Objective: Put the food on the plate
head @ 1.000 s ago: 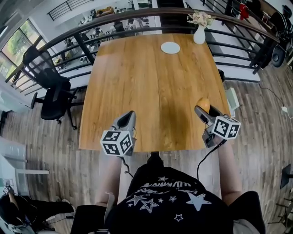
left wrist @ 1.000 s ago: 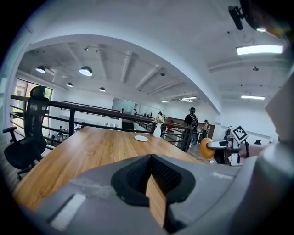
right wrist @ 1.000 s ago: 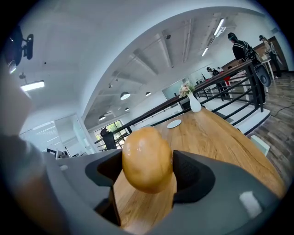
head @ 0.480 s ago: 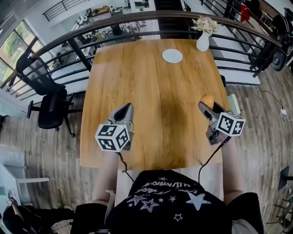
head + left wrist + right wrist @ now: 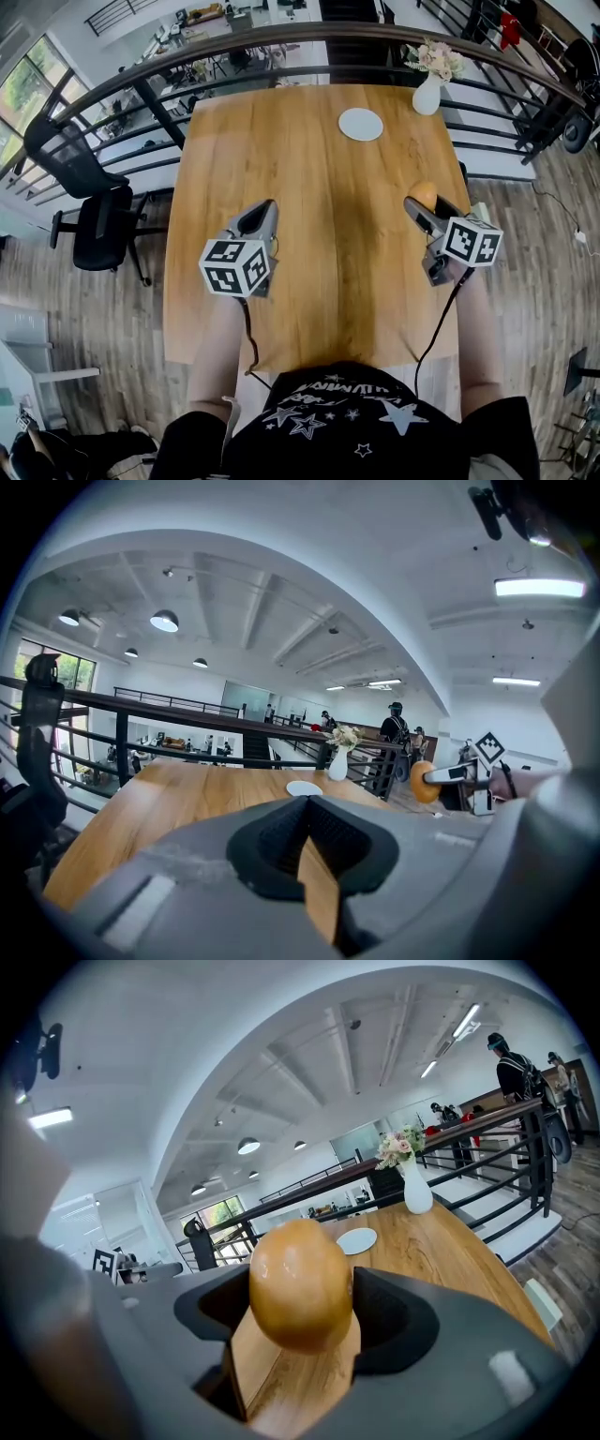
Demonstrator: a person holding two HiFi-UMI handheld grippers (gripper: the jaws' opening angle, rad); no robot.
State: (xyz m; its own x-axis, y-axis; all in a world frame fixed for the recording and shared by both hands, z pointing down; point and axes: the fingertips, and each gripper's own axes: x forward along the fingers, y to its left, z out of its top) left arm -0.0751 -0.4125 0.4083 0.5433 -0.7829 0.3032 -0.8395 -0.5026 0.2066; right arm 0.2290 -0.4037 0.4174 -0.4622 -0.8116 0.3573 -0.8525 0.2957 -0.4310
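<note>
Right gripper [image 5: 422, 208]: jaws wide, clamped on round orange food [image 5: 300, 1283], pads on both its sides. Food is held clear above table [image 5: 309, 187], right side, which we judge suits carrying. Plate [image 5: 361, 124] sits at far end, well apart, with nothing on it. Left gripper [image 5: 305, 841]: jaws closed together, empty. We judge it idle.

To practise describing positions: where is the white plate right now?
In the head view the white plate lies at the far end of the table, right of centre, just left of the flower vase.
</note>
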